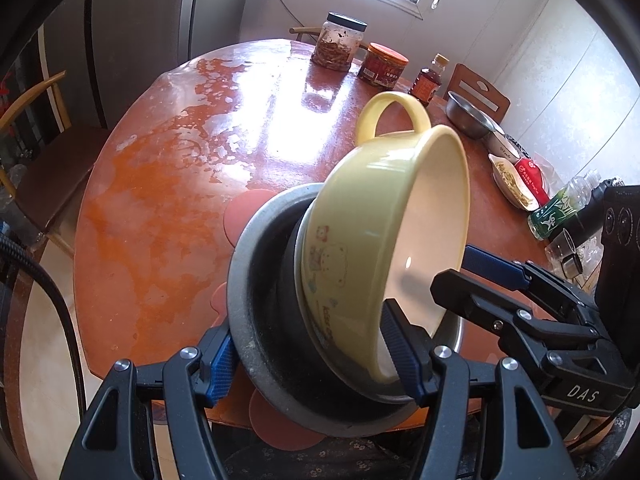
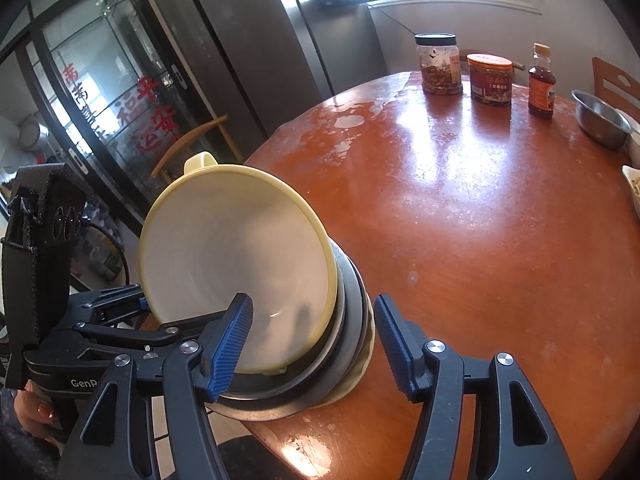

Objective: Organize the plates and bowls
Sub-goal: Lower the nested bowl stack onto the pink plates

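Tilting steeply inside a dark metal bowl (image 1: 260,292) at the near edge of the round red desk (image 1: 160,184), a yellow handled bowl (image 1: 360,232) (cartoon bear on its side) sits between the left gripper (image 1: 316,356) jaws, which clamp the dark bowl's rim. The right gripper (image 2: 316,340) jaws stand open, one finger (image 2: 228,344) reaching inside the yellow bowl.

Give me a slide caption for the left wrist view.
Left gripper spans gray bowl with tilted yellow bowl inside.

Both grippers (image 1: 316,360) (image 2: 316,348) are black plastic with silver screws and ribbed blue pads (image 2: 230,350) (one marked "DAS").
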`<state>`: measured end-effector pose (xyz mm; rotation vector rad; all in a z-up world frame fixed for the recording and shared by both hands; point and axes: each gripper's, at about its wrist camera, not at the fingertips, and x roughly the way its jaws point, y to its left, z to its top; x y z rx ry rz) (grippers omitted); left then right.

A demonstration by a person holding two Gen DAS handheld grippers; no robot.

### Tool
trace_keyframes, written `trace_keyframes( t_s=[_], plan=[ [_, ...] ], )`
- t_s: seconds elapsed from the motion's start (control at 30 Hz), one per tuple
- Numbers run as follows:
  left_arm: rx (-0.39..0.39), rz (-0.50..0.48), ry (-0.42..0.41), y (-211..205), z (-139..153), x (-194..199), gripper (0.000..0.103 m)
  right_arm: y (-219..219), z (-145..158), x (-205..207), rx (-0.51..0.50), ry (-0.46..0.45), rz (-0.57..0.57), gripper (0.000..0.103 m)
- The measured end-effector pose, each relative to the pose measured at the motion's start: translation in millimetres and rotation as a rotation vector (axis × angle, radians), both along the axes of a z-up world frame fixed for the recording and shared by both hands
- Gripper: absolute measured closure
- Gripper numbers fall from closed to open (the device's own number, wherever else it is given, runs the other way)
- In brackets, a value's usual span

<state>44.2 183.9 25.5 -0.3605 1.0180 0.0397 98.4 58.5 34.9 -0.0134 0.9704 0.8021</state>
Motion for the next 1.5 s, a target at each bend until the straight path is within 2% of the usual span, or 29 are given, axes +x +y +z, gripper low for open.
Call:
trace_keyframes(
  t_s=[0.37, 0.47, 0.87, 1.2, 1.33, 1.5],
  plan=[
    [-0.005, 0.005, -0.022, 3, 6, -6, 0.037, -3, 3, -2, 0.002, -0.008, 0.000, 0.036],
    [0.011, 0.016, -0.028, 5, 9, -8, 0.031, -3, 3, -3, 0.002, -0.009, -0.003, 0.036],
    [0.029, 0.058, -0.063, 23, 23, -28, 0.030, -9, 7, -7, 0.014, -0.013, -0.007, 0.036],
    [-0.011, 0.118, -0.080, 51, 26, -59, 0.030, -42, -2, -12, 0.023, 0.028, -0.055, 0.035],
    [-0.007, 0.111, -0.104, 50, 31, -60, 0.030, -49, -10, -11, 0.021, 0.053, -0.073, 0.035],
    [-0.023, 0.084, -0.093, 47, 27, -61, 0.030, -52, -12, -15, 0.022, 0.057, -0.069, 0.035]
  ],
)
